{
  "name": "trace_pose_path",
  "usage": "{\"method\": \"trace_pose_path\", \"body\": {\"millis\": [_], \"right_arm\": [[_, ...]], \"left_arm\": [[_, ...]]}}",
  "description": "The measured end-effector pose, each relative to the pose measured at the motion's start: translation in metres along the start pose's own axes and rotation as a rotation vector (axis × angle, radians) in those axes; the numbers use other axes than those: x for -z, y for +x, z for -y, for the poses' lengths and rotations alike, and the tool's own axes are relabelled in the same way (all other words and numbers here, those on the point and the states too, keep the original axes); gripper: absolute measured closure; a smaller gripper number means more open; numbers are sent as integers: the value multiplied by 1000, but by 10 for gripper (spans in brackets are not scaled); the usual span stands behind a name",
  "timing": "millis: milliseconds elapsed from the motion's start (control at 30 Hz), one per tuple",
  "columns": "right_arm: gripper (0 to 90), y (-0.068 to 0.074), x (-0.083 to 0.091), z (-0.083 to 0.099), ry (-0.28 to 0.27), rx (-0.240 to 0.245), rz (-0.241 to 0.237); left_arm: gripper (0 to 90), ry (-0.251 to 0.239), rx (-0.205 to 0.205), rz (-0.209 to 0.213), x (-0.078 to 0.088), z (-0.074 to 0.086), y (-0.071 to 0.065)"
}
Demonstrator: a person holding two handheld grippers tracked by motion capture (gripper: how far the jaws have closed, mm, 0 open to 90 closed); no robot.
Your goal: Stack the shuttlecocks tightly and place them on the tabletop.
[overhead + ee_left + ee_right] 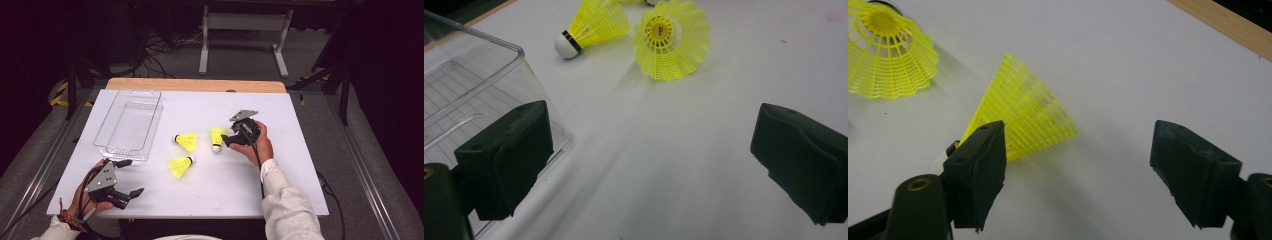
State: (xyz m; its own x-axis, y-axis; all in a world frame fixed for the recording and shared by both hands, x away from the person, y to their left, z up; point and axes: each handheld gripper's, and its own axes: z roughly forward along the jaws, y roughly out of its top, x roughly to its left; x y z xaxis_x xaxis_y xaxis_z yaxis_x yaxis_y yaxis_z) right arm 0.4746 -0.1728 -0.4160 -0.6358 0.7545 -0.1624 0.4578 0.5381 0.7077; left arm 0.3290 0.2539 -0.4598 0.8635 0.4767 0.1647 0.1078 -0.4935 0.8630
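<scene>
Three yellow shuttlecocks lie on the white table (280, 165). One shuttlecock (217, 137) (1023, 112) lies right at my right gripper (226, 140) (1083, 139), which is open; its cork end is hidden behind one jaw and its skirt reaches partly into the gap, with no pad pressing on it. A second shuttlecock (187, 141) (885, 55) and a third shuttlecock (180, 166) lie further left. My left gripper (131, 177) (651, 132) rests open and empty near the front left edge, facing two shuttlecocks (596, 25) (672, 42).
A clear plastic tray (131, 122) (474, 85) stands empty at the back left, its near corner close to one left jaw. A wooden strip (195, 85) runs along the far edge. A metal frame and cables sit on the floor beyond.
</scene>
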Motion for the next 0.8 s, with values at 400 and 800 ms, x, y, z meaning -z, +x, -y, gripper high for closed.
{"method": "trace_pose_path", "body": {"millis": [400, 800], "right_arm": [[238, 26, -20, -32, -64, 34, -29], [242, 32, -44, -47, 20, 109, 44]], "left_arm": [[44, 2, -1, 2, 0, 0, 0], [45, -3, -1, 5, 1, 0, 0]]}}
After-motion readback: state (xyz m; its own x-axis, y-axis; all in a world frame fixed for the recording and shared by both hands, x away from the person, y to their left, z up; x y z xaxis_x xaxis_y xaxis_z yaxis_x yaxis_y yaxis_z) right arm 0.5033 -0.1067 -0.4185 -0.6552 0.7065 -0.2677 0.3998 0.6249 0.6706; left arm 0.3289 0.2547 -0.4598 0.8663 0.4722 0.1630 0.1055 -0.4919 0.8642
